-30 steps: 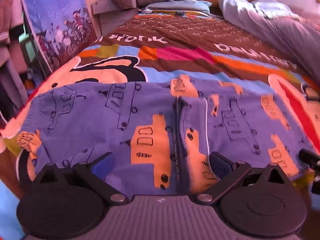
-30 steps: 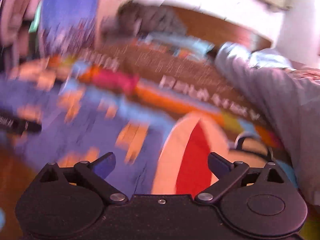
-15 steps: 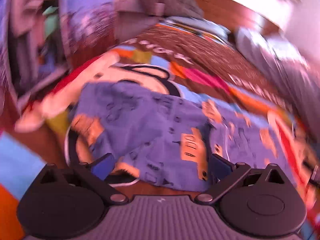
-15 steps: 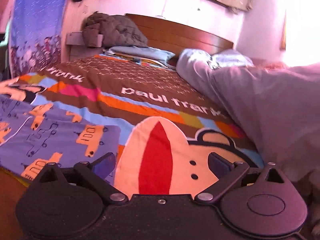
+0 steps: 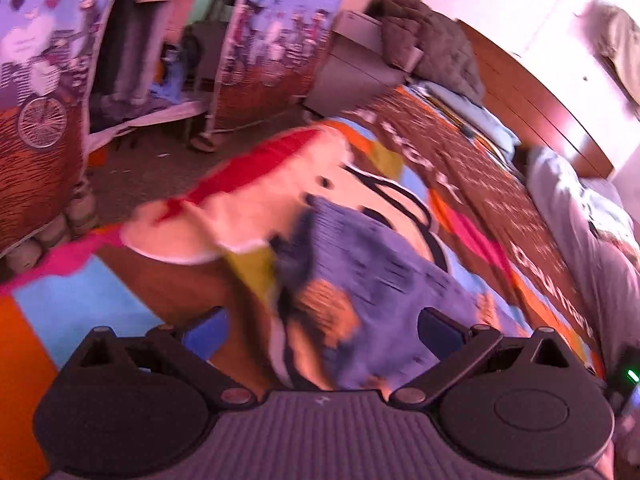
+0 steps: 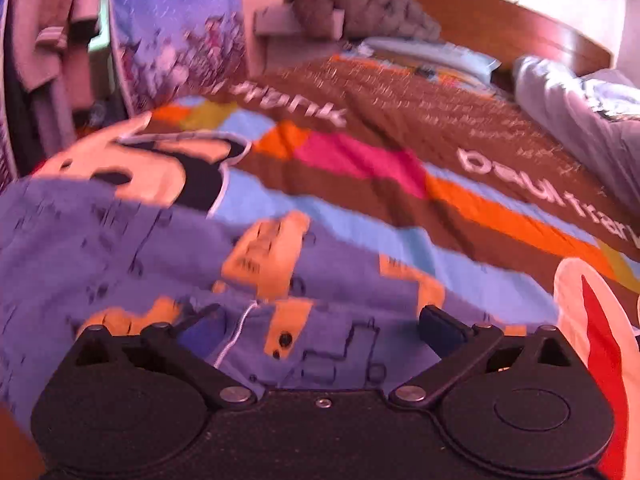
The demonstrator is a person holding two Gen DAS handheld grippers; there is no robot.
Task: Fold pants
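**Pants flat on the bed, both grippers spread and empty**

Pants (image 6: 168,264), purple with orange vehicle prints, lie spread on the bedspread (image 6: 360,160) near the bed's close edge. Your left gripper (image 5: 322,326) hangs wide open over one end of them, gripping nothing; your right gripper (image 6: 320,328) is equally spread above the cloth beside a white drawstring (image 6: 236,336), also empty.

Judging from this, you are lining up a pinch. Bring each gripper down onto an outer edge, catch both layers, lift evenly, and carry the fold across without dragging the bedspread.

White lettering on the brown band (image 6: 532,196) reads "paul fran", cut off by the frame; the other wording is too blurred to read.
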